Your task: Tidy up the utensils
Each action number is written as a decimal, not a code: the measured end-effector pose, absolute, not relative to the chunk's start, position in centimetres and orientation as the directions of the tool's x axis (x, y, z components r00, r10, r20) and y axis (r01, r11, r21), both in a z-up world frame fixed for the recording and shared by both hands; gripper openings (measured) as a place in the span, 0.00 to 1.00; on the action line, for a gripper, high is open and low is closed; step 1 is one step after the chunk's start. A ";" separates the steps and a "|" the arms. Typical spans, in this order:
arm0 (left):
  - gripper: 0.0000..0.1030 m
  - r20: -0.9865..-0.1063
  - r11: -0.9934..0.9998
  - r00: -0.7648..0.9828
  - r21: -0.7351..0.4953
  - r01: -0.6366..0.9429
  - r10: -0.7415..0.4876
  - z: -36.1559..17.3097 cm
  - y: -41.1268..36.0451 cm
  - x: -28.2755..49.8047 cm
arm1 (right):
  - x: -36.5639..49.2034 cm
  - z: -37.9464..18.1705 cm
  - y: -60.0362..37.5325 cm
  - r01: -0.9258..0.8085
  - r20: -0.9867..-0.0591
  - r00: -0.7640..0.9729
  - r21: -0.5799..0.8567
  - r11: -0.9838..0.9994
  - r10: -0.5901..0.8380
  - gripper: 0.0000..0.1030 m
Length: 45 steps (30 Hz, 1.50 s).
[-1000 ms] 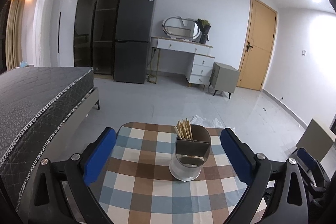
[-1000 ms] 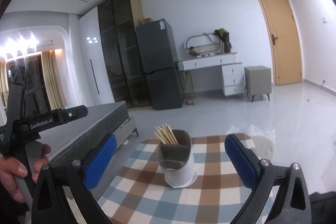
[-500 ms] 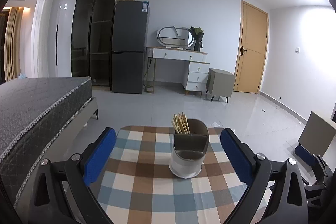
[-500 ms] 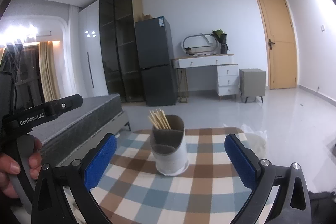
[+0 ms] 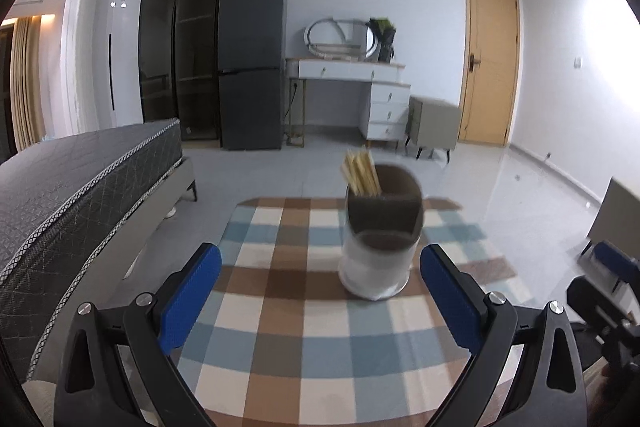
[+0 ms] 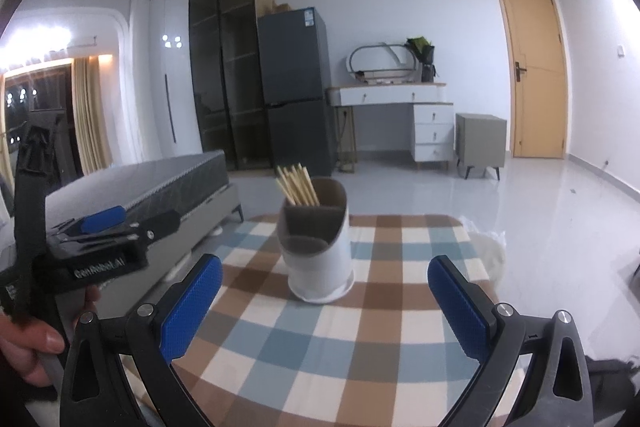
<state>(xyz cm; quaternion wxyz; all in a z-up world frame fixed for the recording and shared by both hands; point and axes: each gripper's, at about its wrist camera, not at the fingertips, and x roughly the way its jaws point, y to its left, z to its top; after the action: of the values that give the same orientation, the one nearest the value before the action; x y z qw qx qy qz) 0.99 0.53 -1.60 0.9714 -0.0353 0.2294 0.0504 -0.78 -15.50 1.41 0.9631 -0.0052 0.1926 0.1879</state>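
Note:
A white utensil holder [image 5: 376,259] [image 6: 322,259] with a grey-brown insert stands on a checked tablecloth [image 5: 304,327] [image 6: 360,343]. A bundle of wooden chopsticks [image 5: 360,175] [image 6: 298,185] sticks up from its rear compartment; the front compartment looks empty. My left gripper [image 5: 320,287] is open and hovers over the near part of the cloth, short of the holder. My right gripper [image 6: 324,297] is also open, with the holder just beyond its blue pads [image 6: 188,307]. Nothing is held. The left gripper's body [image 6: 100,247] and a hand [image 6: 36,343] appear at the left of the right wrist view.
A grey bed [image 5: 80,195] lies left of the table. A dark fridge [image 5: 252,63], a white dressing table [image 5: 352,83], a small cabinet [image 5: 432,123] and a wooden door [image 5: 488,63] line the far wall. A chair back [image 5: 616,215] stands at the right.
Both grippers moved; the left wrist view swung left and closer, so the holder now sits right of centre and is blurred. The left gripper tilted in the right wrist view. Both stayed open.

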 end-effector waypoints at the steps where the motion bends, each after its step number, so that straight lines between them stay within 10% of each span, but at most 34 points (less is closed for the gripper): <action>1: 0.94 -0.459 0.992 0.885 -0.053 -0.118 0.081 -1.6 0.6 1.2 | -0.8 1.3 -15.4 -0.364 -0.377 0.853 0.066 0.929 0.361 1.00; 45: 0.94 -0.517 0.984 0.853 -0.102 -0.146 0.072 -1.2 1.4 1.2 | -0.8 0.1 -15.3 -0.329 -0.442 0.840 0.046 0.943 0.315 1.00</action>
<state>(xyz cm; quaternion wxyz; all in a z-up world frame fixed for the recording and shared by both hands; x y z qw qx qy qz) 1.19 1.36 -1.20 0.9600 -0.0690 0.2653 0.0568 -0.76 -15.33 0.07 0.9590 -0.0160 0.2277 0.1679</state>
